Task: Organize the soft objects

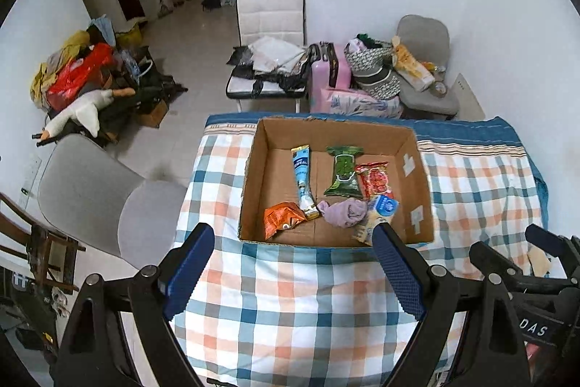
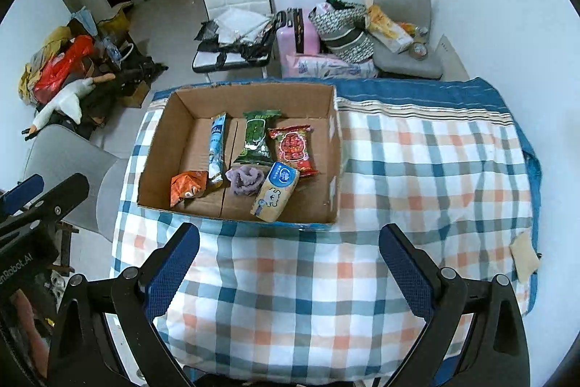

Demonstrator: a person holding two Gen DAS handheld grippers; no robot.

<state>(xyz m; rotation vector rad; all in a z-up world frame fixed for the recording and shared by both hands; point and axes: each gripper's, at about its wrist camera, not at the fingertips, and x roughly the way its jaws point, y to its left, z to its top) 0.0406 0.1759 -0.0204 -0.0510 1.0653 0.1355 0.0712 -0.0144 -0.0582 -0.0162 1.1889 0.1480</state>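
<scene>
An open cardboard box (image 1: 413, 169) (image 2: 335, 147) sits on a plaid-covered table. Inside lie a blue tube pack (image 1: 301, 175) (image 2: 216, 140), a green pack (image 1: 343, 171) (image 2: 256, 138), a red pack (image 1: 375, 178) (image 2: 294, 147), an orange pack (image 1: 282, 217) (image 2: 186, 185), a purple sock (image 1: 344, 211) (image 2: 244, 180) and a tissue pack (image 1: 380, 211) (image 2: 277, 191). My left gripper (image 1: 293, 242) is open and empty, just before the box's near wall. My right gripper (image 2: 290, 242) is open and empty, also near the box front. A yellow sponge (image 2: 523, 258) (image 1: 540, 260) lies at the table's right edge.
The plaid cloth (image 2: 308, 296) covers the table. A grey chair (image 1: 94, 198) stands left of the table. Beyond it are a white chair (image 1: 270, 20), a pink suitcase (image 1: 331, 71), bags, and a clutter pile with a goose plush (image 1: 87, 109).
</scene>
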